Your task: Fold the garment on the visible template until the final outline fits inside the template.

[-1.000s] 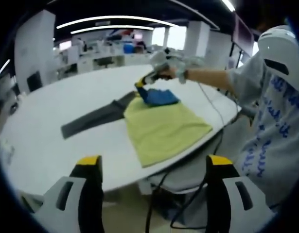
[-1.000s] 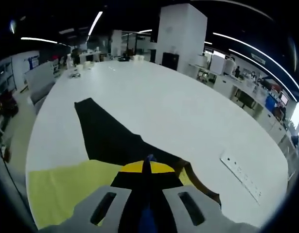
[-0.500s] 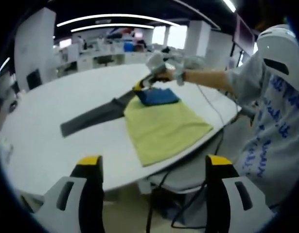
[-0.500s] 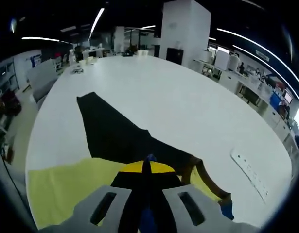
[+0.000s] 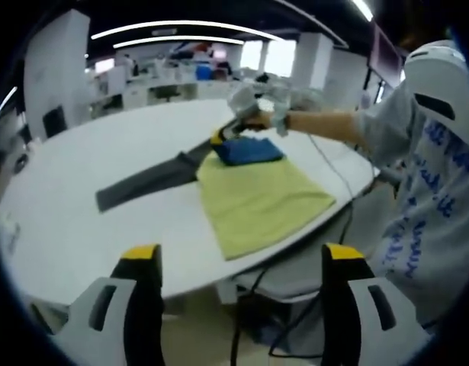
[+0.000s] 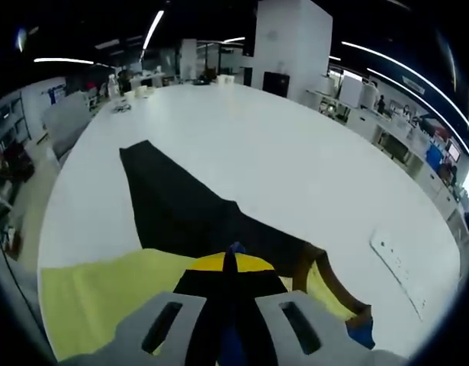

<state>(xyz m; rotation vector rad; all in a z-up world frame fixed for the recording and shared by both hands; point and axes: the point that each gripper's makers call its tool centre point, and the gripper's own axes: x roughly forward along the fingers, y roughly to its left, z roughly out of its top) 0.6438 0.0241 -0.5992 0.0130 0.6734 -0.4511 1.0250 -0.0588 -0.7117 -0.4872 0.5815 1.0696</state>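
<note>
Your right gripper [image 6: 232,255] grips the blue fold of the garment [image 5: 248,150] on the yellow template [image 5: 261,200]. Left gripper [image 5: 238,263] stands released off the counter [image 5: 89,229]. Draw the dark leg [image 6: 173,210] squarely over the template.

A large white oval desk [image 6: 242,164] with a smooth, bare top runs far back into an open-plan office. Near its right edge in the right gripper view lies a flat white strip [image 6: 396,267] with small dark marks. At the far end of the desk stand a few small white containers [image 6: 135,93], too small to tell apart. A broad white square pillar [image 6: 287,47] rises behind, and long ceiling light strips [image 5: 181,30] glow overhead. Black cables [image 5: 253,316] hang below the desk's near edge.
</note>
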